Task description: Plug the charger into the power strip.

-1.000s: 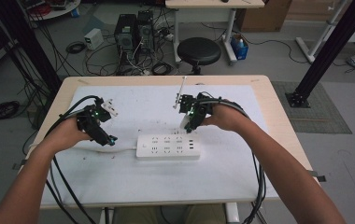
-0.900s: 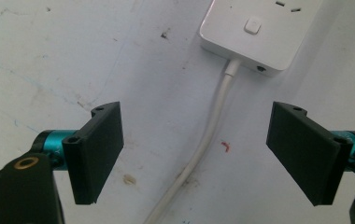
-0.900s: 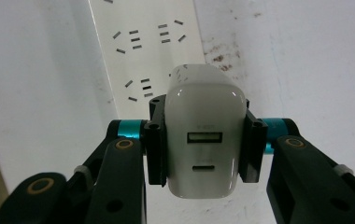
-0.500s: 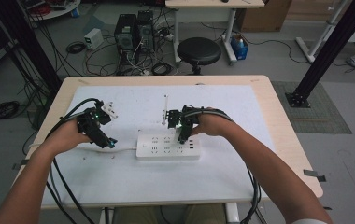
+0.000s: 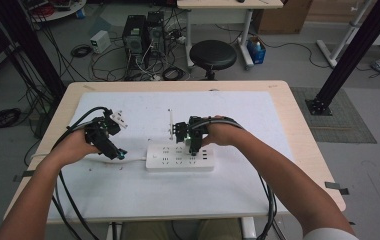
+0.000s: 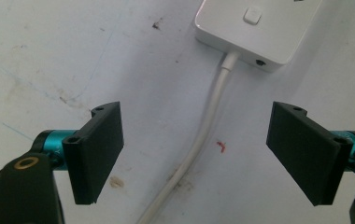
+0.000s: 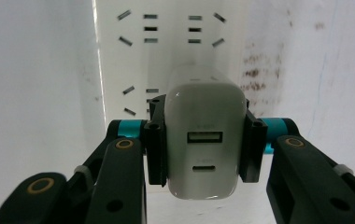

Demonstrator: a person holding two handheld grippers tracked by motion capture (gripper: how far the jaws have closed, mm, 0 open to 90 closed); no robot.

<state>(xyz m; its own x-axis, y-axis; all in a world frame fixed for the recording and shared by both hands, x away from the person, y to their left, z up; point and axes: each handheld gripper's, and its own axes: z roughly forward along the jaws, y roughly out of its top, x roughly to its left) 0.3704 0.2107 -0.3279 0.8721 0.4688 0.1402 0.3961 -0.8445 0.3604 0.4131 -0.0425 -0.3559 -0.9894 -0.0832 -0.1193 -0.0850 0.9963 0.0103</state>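
Gripping, right jaws: the right gripper (image 7: 199,149) has its two black jaws pressed flat on both sides of a white charger (image 7: 202,140), whose near face carries two ports, one above the other.
Left jaws: the left gripper (image 6: 194,154) stands wide apart and holds nothing; the white cord (image 6: 203,130) runs up between the jaws without touching either.
Charger place: at centre frame in the right gripper view, directly over the white power strip (image 5: 180,157); whether its prongs have entered a socket cannot be told.
Power strip: lies flat at the middle of the high view, its cord leaving the left end toward the left gripper (image 5: 107,139); the right gripper (image 5: 190,134) sits over its upper edge.
Surface: a white mat (image 5: 238,200) covers a pale wooden table (image 5: 303,125); the mat shows brown smudges and a small red mark (image 6: 220,146).
Room: grey floor with a black stool (image 5: 213,54), computer towers (image 5: 143,32) and loose cables across the top of the high view, a black frame post (image 5: 350,55) at upper right.
View differences: the left gripper view shows the strip's switch button (image 6: 252,15) and end port at the top of the frame; the right gripper view shows the socket slots (image 7: 171,28) in its upper part.
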